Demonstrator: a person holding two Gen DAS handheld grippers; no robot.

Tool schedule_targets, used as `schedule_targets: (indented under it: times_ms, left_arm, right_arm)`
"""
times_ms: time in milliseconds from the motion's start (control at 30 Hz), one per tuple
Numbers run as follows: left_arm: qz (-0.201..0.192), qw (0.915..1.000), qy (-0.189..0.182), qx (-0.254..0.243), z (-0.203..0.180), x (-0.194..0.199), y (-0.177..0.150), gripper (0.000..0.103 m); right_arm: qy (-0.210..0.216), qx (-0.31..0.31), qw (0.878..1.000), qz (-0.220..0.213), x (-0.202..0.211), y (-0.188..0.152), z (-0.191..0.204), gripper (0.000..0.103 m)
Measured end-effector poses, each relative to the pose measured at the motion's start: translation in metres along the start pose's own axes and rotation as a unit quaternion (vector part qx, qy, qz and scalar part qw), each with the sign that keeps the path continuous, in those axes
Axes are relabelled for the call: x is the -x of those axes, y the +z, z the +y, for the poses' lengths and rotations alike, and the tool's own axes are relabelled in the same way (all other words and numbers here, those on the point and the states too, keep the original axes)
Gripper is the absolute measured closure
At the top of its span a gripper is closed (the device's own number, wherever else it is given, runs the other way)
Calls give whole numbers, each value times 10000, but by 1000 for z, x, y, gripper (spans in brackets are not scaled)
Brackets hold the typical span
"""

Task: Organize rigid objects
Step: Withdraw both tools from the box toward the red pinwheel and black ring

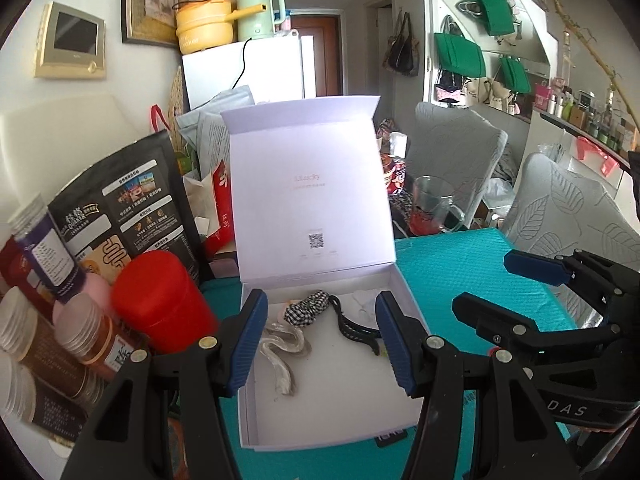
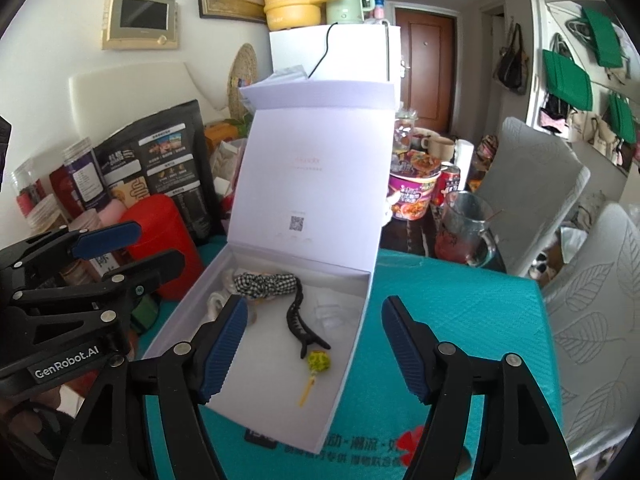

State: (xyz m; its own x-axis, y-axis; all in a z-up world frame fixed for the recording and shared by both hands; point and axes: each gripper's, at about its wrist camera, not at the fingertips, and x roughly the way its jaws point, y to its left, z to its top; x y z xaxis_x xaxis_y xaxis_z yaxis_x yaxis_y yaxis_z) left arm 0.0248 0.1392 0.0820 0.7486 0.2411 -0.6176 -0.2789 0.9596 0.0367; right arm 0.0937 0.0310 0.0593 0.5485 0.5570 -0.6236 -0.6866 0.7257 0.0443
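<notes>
The white box (image 2: 256,344) sits open on the teal worktop (image 2: 460,320), its lid (image 2: 316,184) standing upright at the far edge, and the small things are already inside: a checked hair tie (image 2: 264,282) at the far end, a black claw clip (image 2: 302,320) lying near the middle, a yellow-green charm (image 2: 319,362) just nearer than the clip, and a clear clip (image 1: 280,354) on the left side. Something pale and see-through also lies by the right wall, too faint to name. Both tongs are spread and pinch nothing — the left tongs (image 1: 322,340) hang over the near half of the box, the right tongs (image 2: 316,350) over its right wall. With everything apparently stowed, the step in hand looks like closing the lid. To do that well, reach past the contents without dragging a finger through them, meet the lid high up near its free flap (image 2: 316,92) and tip it toward the near side, letting it swing on its hinge rather than pushing it flat. One pair of tongs should steady the near wall so the light box does not slide — the red tin (image 1: 160,300) and jars (image 1: 80,332) stand just beside it on the left. Watch that the claw clip lies low enough for the lid to seat.
</notes>
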Motion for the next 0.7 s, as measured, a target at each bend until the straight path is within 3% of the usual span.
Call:
schedule_targets:
  times_ms: [267,333,400,700]
  left_arm:
    - [-165,9998,-65,-105,-20,34,-8,47]
    - [-170,9998,-8,-71,-22,39,-12,31]
    - [-232,9997,45,-28,-23,45,-16,23]
    - [-151,9998,-71,59,-35,61,-39,23]
  right_arm:
    - [-108,49,9997,-231,42,-16,2,33]
    - [-131,56,9995,-278,51,-21,3,33]
    - [-162,53,9994,-305,60,-26,2,33]
    - [-276,34,9990,-352,92,-54,-1,32]
